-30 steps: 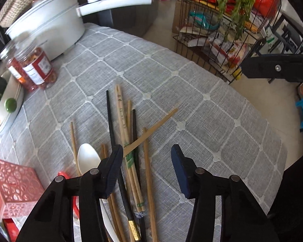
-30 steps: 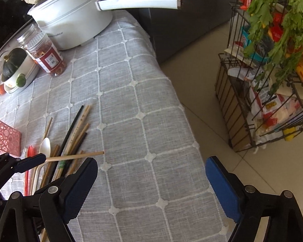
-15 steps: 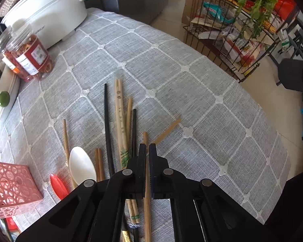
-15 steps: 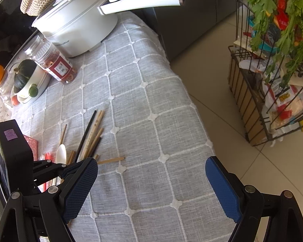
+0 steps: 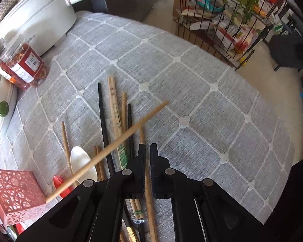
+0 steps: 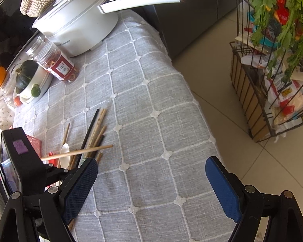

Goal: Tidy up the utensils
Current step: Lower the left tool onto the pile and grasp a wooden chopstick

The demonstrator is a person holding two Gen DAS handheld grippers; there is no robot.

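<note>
Several wooden and black chopsticks lie in a loose pile on the grey checked tablecloth, beside a white spoon and a red utensil. My left gripper points down over the near end of the pile and is shut on a brown wooden chopstick that runs between its fingers. A pale chopstick lies slanted across the pile, one end over the red lattice basket. Over bare cloth to the right of the pile, my right gripper stands open, holding nothing.
A white long-handled pot, a jar of snacks and a bowl with a dark squash stand at the back left. The table edge drops to a tiled floor on the right, where a wire rack holds greens and packets.
My left gripper's jaws went from wide apart to shut on the brown chopstick. The slanted pale chopstick has swung, and its near end now reaches the red basket. The right gripper stays open.
</note>
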